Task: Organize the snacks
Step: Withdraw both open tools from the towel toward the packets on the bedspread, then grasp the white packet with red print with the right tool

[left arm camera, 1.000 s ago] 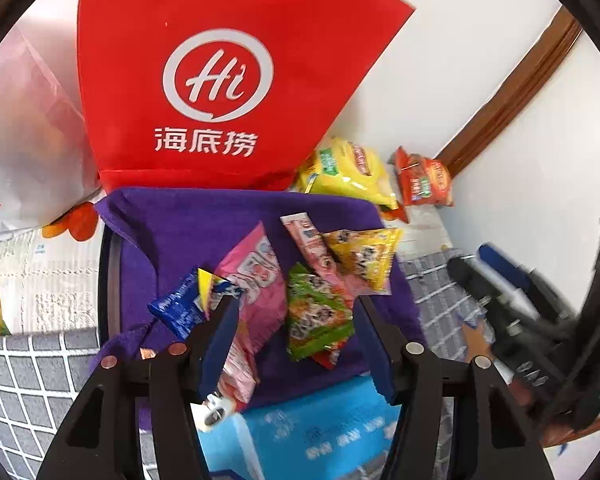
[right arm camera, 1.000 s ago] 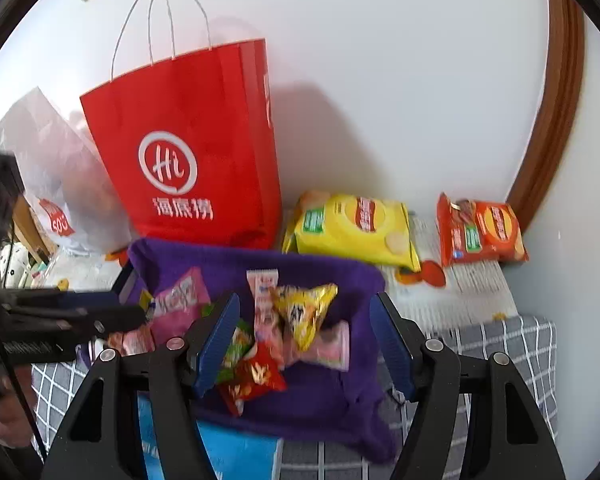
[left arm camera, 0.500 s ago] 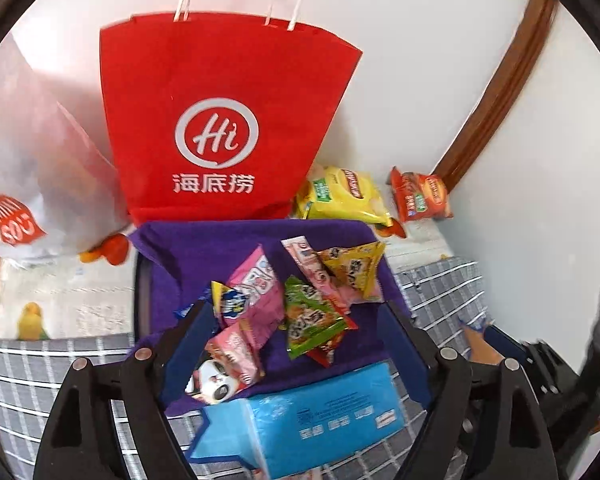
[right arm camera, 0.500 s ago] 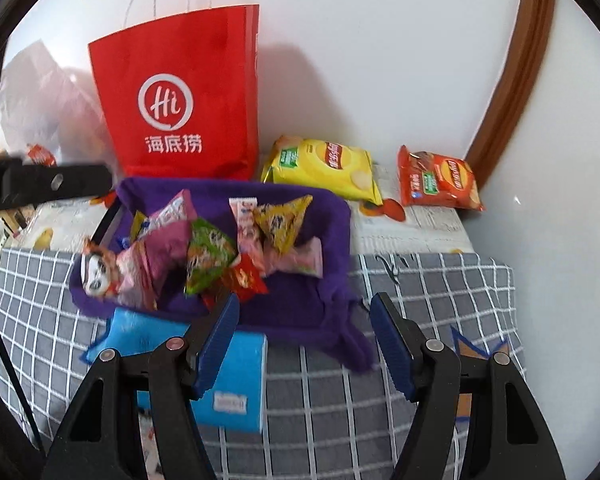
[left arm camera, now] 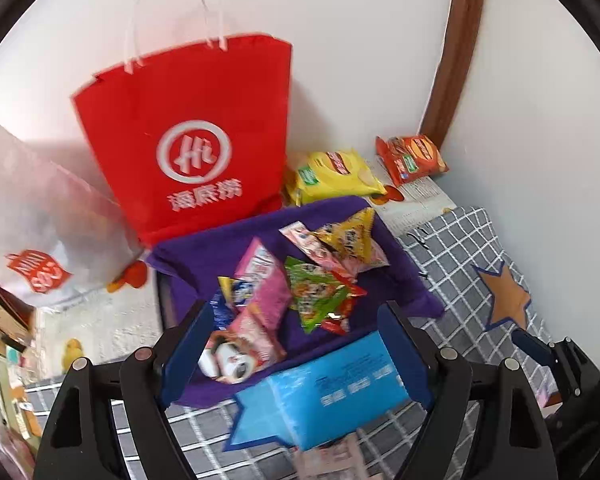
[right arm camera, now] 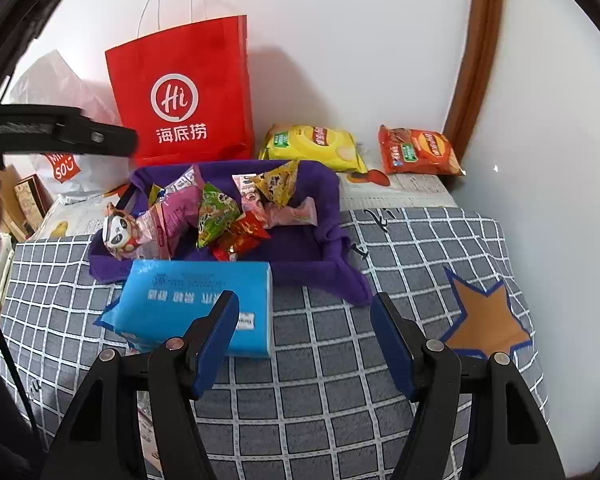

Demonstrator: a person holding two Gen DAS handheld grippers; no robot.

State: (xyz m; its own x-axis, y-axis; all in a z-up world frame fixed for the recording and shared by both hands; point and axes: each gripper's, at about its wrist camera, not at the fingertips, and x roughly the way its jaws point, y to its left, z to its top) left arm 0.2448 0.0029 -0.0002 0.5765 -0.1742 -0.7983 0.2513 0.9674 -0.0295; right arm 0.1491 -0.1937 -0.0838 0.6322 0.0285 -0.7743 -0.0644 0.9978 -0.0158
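Note:
A purple cloth-lined tray (left arm camera: 204,256) (right arm camera: 320,200) holds several small snack packets: pink (left arm camera: 260,280), green (left arm camera: 314,292) (right arm camera: 216,212), yellow (left arm camera: 352,236) (right arm camera: 278,182), and a panda-faced one (left arm camera: 230,362) (right arm camera: 118,234). A yellow chip bag (left arm camera: 334,176) (right arm camera: 314,146) and an orange-red chip bag (left arm camera: 412,158) (right arm camera: 418,154) lie behind the tray by the wall. My left gripper (left arm camera: 296,348) is open and empty, above the tray's near edge. My right gripper (right arm camera: 304,340) is open and empty, over the checked cloth, short of the tray.
A blue tissue pack (left arm camera: 324,392) (right arm camera: 196,304) lies in front of the tray. A red paper bag (left arm camera: 192,136) (right arm camera: 184,88) and a white plastic bag (left arm camera: 32,216) stand behind it. The grey checked cloth (right arm camera: 380,360) has an orange star patch (right arm camera: 484,320). Walls meet at the right.
Both grippers have pulled back and up from the tray, so more of the checked cloth, tissue pack and red bag shows. Both stay open and empty.

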